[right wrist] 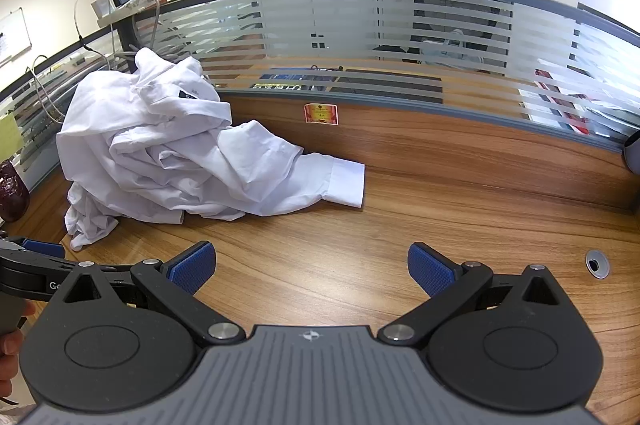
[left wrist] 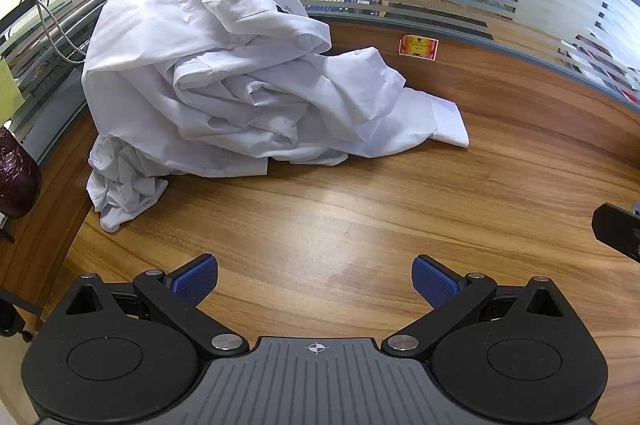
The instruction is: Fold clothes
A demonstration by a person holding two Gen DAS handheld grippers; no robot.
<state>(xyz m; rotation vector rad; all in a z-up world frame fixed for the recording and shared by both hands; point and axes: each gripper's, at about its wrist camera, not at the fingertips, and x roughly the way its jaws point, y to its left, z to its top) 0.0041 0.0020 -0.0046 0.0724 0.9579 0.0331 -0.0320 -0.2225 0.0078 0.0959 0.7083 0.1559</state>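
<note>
Your white shirt (left wrist: 224, 77) sits crumpled upper left of frame, nothing folded yet. Left gripper (left wrist: 315, 281) and right gripper (right wrist: 311, 269) both hover wide open, empty, over the bare desk (left wrist: 360, 217), probably lining up a first grab.

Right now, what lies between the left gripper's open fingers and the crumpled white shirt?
Only bare wooden desk separates the left gripper from the white shirt; the left wrist view shows this plainly.

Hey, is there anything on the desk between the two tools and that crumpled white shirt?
Nothing visible. Only bare wooden desk lies between the open left tool and the white shirt, and likewise ahead of the open right tool.
</note>
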